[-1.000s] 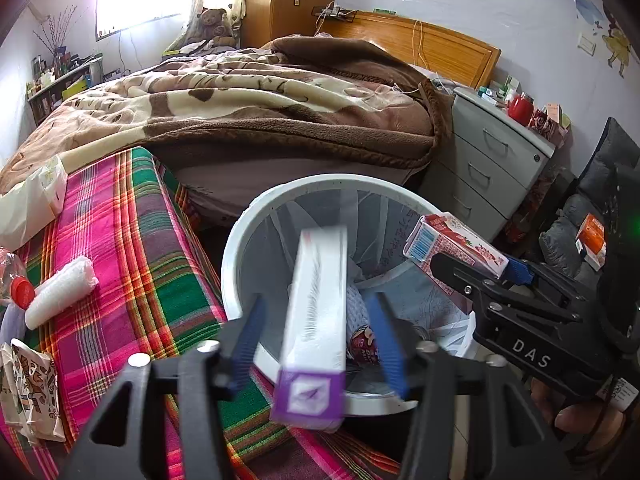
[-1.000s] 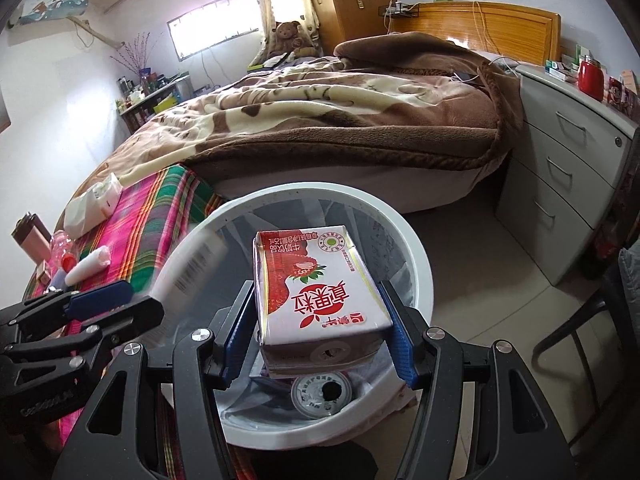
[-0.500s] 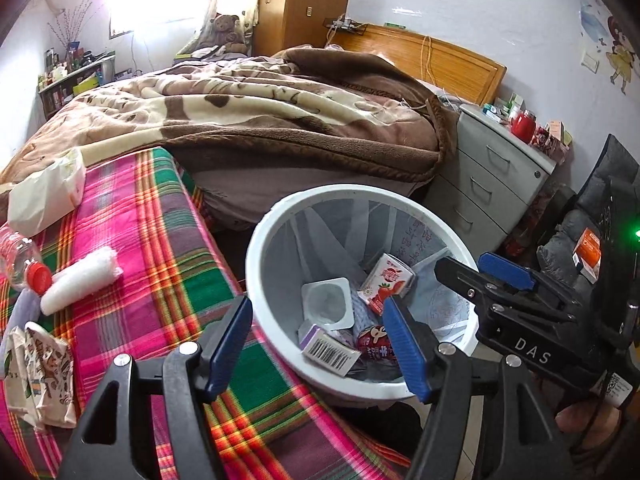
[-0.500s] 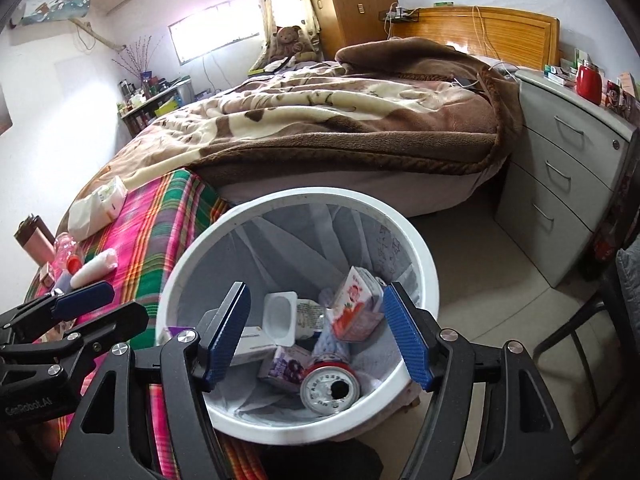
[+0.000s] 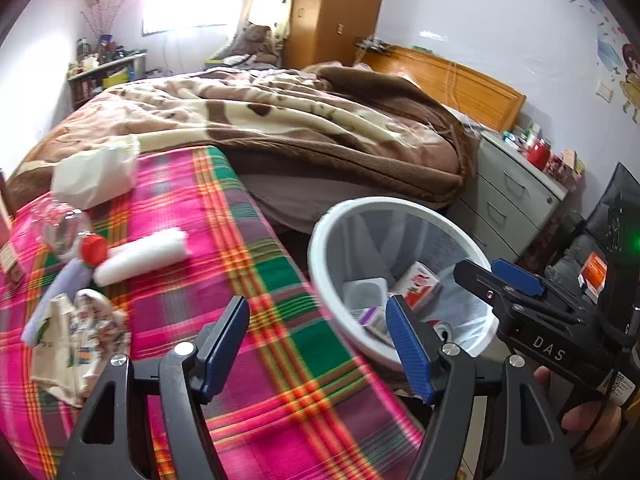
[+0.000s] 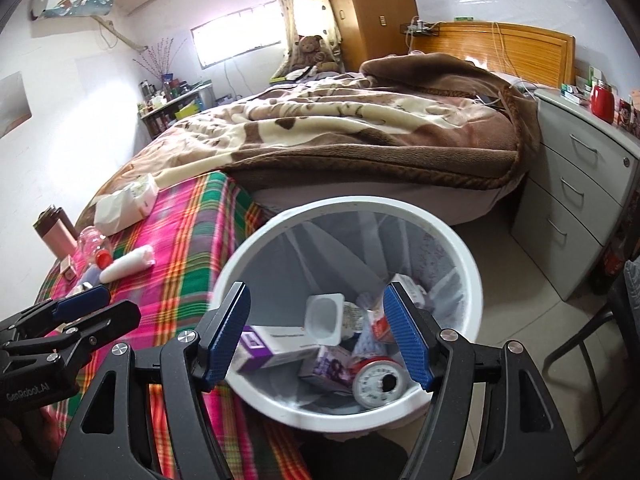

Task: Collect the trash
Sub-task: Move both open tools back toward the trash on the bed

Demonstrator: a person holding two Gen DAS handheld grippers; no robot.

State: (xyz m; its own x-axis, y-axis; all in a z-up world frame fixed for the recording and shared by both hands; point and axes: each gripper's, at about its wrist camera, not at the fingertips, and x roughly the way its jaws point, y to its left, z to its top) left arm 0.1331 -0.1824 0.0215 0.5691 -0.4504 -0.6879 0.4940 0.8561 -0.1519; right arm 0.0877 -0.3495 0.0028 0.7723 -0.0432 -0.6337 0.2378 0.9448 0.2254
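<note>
Jaws of both grippers gape empty, left's opening, above bin (image 6: 352, 216).

Black grippers (image 5: 318, 344), blue-padded jaws

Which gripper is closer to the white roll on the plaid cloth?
Left. The left gripper is over the plaid cloth, near the white roll; the right gripper is over the trash bin, farther away.

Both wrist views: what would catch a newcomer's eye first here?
The white bin beside the plaid cloth, already holding a purple-ended box, a yogurt cup and a can. Then the litter on the cloth: a white roll, a red-capped bottle and crumpled wrappers. Both grippers are empty.
</note>
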